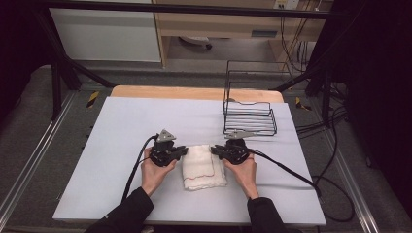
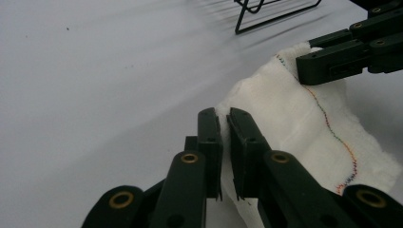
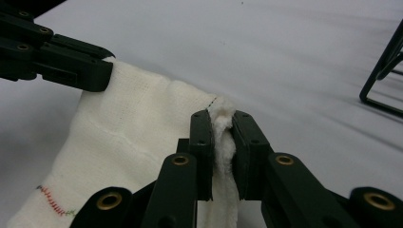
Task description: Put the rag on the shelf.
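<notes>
Both grippers, left [image 2: 224, 130] and right [image 3: 221, 135], pinch the white cloth's [image 1: 203, 166] far corners; uneven lifting could tear one corner free.

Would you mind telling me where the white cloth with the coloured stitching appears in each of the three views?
High view: the white cloth lies at table centre, between the two hands.
Left gripper view: it fills the right half, its corner in the left hand-held gripper.
Right gripper view: it spreads lower left, its corner bunched in the right hand-held gripper.
Shared landmark: the black wire rack.
</notes>
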Demonstrator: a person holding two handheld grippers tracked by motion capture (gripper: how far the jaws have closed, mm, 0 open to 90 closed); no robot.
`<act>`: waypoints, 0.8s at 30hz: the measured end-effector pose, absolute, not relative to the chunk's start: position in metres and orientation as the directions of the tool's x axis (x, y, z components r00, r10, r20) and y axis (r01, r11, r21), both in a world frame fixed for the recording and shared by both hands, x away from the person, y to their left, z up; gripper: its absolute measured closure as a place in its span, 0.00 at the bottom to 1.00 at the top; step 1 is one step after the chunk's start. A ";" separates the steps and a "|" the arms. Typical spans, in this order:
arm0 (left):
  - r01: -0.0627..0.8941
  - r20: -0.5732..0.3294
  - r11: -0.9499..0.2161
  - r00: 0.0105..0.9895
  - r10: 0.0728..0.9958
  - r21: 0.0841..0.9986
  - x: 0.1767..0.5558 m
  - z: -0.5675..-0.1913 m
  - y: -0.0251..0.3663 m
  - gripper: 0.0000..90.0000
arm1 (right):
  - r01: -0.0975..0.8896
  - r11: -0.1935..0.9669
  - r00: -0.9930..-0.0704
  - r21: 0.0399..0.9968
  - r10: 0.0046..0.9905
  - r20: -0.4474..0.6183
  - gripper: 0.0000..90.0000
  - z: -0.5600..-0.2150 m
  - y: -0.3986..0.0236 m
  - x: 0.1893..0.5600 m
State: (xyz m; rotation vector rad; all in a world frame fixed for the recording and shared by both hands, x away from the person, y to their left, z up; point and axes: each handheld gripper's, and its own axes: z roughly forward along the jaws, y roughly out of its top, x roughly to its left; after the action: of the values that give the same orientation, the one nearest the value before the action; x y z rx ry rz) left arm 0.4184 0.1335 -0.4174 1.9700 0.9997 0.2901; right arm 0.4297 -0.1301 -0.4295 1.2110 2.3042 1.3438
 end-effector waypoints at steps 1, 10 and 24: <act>0.526 -0.163 -0.286 0.652 0.741 0.801 0.417 -0.415 0.134 0.93 | 0.540 0.244 -0.642 0.806 0.739 0.206 0.89 -0.428 -0.131 0.429; 0.458 -0.140 -0.258 0.671 0.728 0.851 0.408 -0.396 0.136 0.93 | 0.491 0.194 -0.651 0.849 0.730 0.209 0.89 -0.407 -0.138 0.419; 0.404 -0.129 -0.221 0.678 0.723 0.888 0.398 -0.377 0.138 0.93 | 0.418 0.166 -0.662 0.893 0.729 0.175 0.89 -0.384 -0.142 0.407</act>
State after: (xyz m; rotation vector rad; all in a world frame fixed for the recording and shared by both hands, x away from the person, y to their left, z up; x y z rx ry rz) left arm 0.3977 0.1376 -0.3767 1.8469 0.8897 0.3820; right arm 0.4067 -0.1417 -0.3837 1.1008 2.1524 1.4940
